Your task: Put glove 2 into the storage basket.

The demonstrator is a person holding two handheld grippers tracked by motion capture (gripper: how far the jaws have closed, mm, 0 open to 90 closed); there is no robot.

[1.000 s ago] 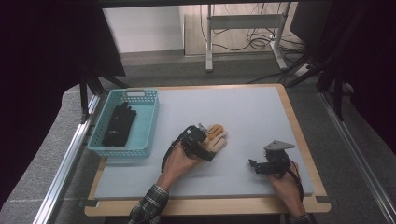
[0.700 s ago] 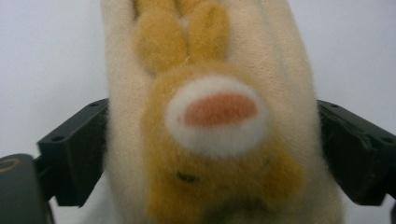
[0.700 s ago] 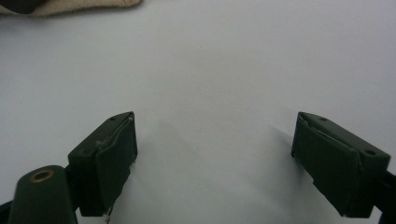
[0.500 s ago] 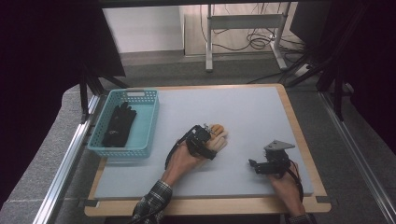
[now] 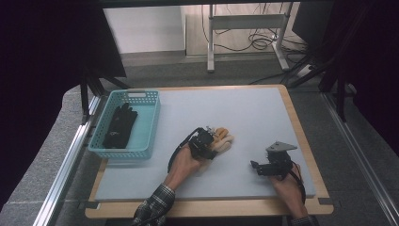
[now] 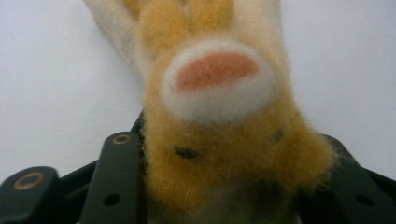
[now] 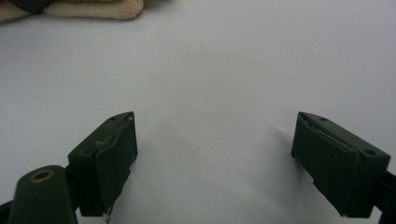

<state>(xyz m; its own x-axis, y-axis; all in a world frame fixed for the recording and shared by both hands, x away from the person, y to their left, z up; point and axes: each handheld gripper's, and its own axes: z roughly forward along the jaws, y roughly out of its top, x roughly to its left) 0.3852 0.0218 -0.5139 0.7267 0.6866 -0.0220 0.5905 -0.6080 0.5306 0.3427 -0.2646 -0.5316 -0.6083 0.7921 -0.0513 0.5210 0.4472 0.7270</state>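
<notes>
The left gripper (image 5: 209,143) is set down on a fuzzy tan and cream glove (image 5: 223,140) that lies near the middle of the pale grey table (image 5: 263,113), slightly toward the person's side. In the high view the glove's fingers point away from the gripper toward the right, and its cuff end is covered by the gripper head. In the left gripper view the glove (image 6: 219,116) sits between the two black jaws, its orange-brown pile bulging against both of them, with a pink pad ringed in white directly ahead and the fingers running on beyond; the jaws have just been closing and now pinch the glove's cuff end. Whether the glove is lifted clear of the table cannot be told. The right gripper (image 5: 266,168) rests low over the table near its right front corner, well apart from the glove, with a grey three-cornered plate on top. In the right gripper view its jaws stand spread wide with bare table between them, and a cream edge of the glove (image 7: 93,8) shows at the top left, far off. A turquoise basket (image 5: 150,122) stands at the table's left side, well apart from both grippers, with a black glove (image 5: 120,126) lying inside it.
</notes>
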